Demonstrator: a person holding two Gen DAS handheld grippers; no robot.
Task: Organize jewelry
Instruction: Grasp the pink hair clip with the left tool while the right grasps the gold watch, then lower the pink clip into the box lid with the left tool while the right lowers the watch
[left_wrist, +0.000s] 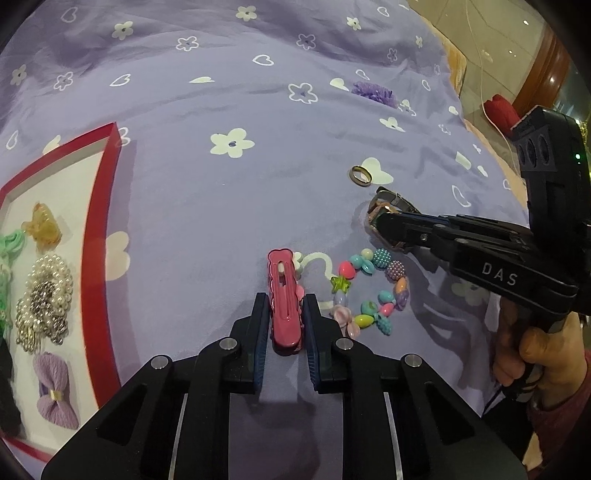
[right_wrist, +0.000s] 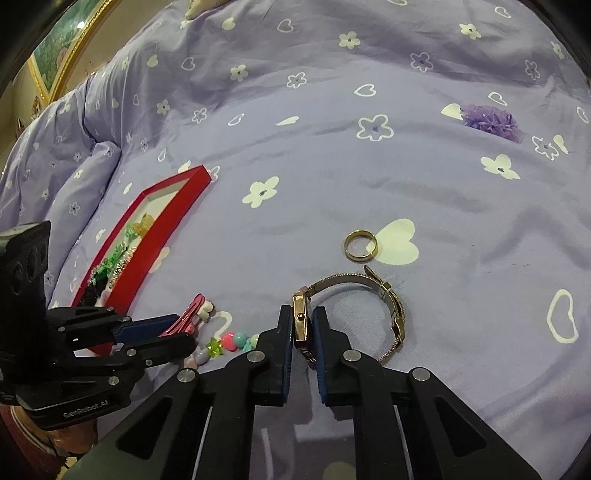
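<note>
My left gripper (left_wrist: 285, 306) is shut on a pink hair clip (left_wrist: 283, 291) that lies on the purple flowered bedspread. My right gripper (right_wrist: 303, 314) is shut on the case of a gold wristwatch (right_wrist: 301, 317), its mesh band (right_wrist: 395, 310) looping to the right. In the left wrist view the right gripper (left_wrist: 384, 225) grips the watch (left_wrist: 376, 214). A gold ring (right_wrist: 361, 245) lies just beyond the watch. A colourful bead bracelet (left_wrist: 369, 291) lies between the clip and the watch. A red-rimmed white tray (left_wrist: 107, 206) at left holds several hair pieces.
A purple fluffy hair tie (right_wrist: 491, 120) lies far right on the bedspread. In the tray sit a pearl scrunchie (left_wrist: 46, 295), a purple bow (left_wrist: 55, 395) and an amber claw clip (left_wrist: 42, 223). The bed's edge drops off at the right in the left wrist view.
</note>
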